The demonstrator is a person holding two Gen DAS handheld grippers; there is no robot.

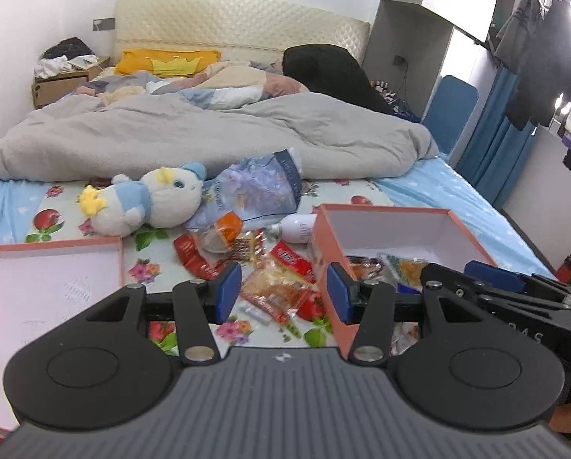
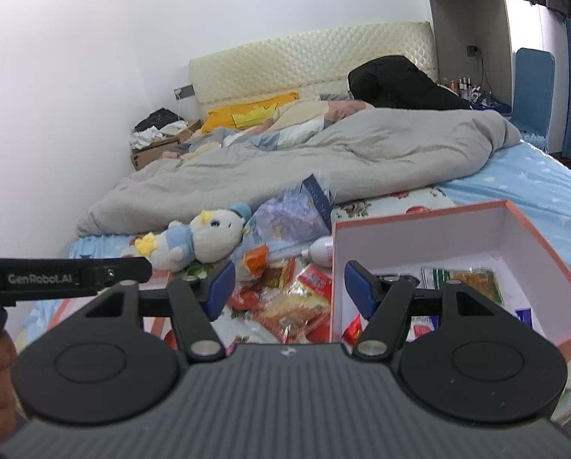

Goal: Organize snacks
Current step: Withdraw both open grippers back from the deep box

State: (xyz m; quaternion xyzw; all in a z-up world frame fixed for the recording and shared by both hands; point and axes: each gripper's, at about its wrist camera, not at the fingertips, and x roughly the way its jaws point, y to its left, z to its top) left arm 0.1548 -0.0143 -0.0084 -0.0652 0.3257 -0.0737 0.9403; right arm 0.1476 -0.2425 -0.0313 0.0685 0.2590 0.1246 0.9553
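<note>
Both tongs hang about half open over the bed with nothing gripped: left tongs [image 1: 283, 290] hover above a loose pile of snack packets [image 1: 274, 290], with one blue pad right by the wall of the orange box [image 1: 337, 244]. Right tongs [image 2: 289, 287] straddle that same box wall [image 2: 337, 267], one pad inside the box, one outside. More snacks [image 2: 472, 279] lie inside the box, and the box lid [image 1: 52, 279] lies open off to the left of the left tongs.

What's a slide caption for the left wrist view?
Open left gripper hovers over loose snack packets on the bed, between box lid and partly filled box.
</note>
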